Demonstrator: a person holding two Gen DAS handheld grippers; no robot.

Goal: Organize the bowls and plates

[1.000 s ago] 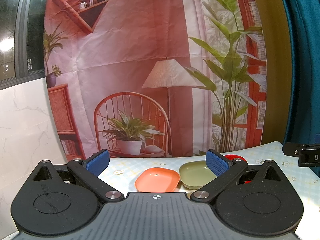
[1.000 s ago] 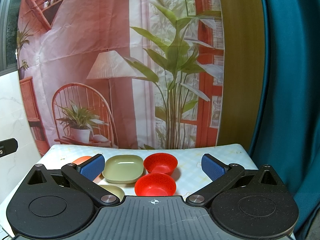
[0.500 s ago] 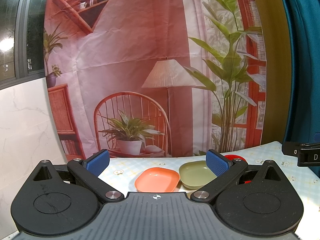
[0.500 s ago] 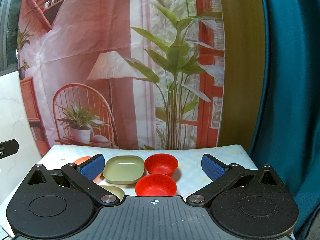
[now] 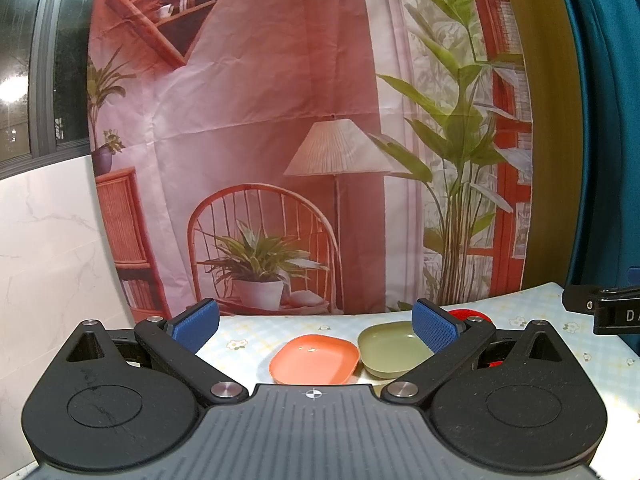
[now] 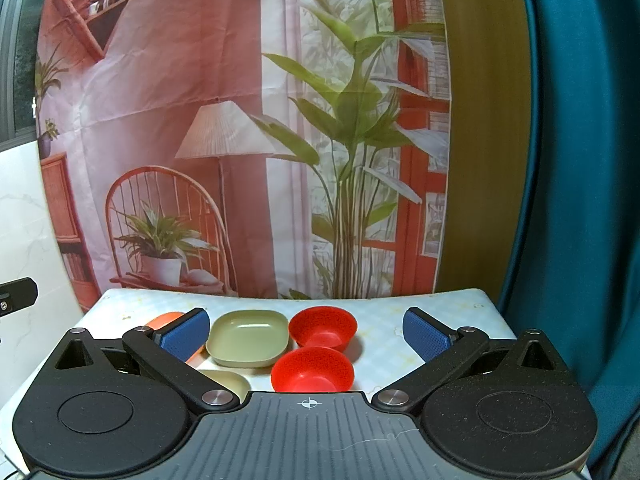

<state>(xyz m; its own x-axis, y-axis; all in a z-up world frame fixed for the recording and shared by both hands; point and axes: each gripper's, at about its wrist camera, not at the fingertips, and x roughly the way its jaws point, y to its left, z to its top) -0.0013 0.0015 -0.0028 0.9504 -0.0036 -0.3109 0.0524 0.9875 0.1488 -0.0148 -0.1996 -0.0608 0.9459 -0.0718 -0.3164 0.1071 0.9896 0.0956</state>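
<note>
Orange plate [image 5: 313,359] & red bowls [image 6: 313,370] lie btwn open jaws.

Left hand-held gripper [image 5: 316,326] spread wide; right hand-held gripper [image 6: 307,334] likewise, both level

A printed backdrop [image 5: 280,128] hangs behind the tabletop's far edge [image 6: 280,300], its cloth creased in folds. It pictures a pink room with a pleated lampshade on a thin stand, a red rattan chair holding a potted plant in a white pot, a tall leafy green plant before red window frames, and wooden shelves at the upper left. The tabletop wears a pale checked cloth [image 5: 532,308] dotted with small flowers. Left of the backdrop runs a white marble-veined wall [image 5: 44,248] with a dark window [image 5: 44,60] above it. To the right stands a yellowish wooden panel [image 6: 480,128], then a teal curtain [image 6: 580,160] falling past the tabletop's right edge.
</note>
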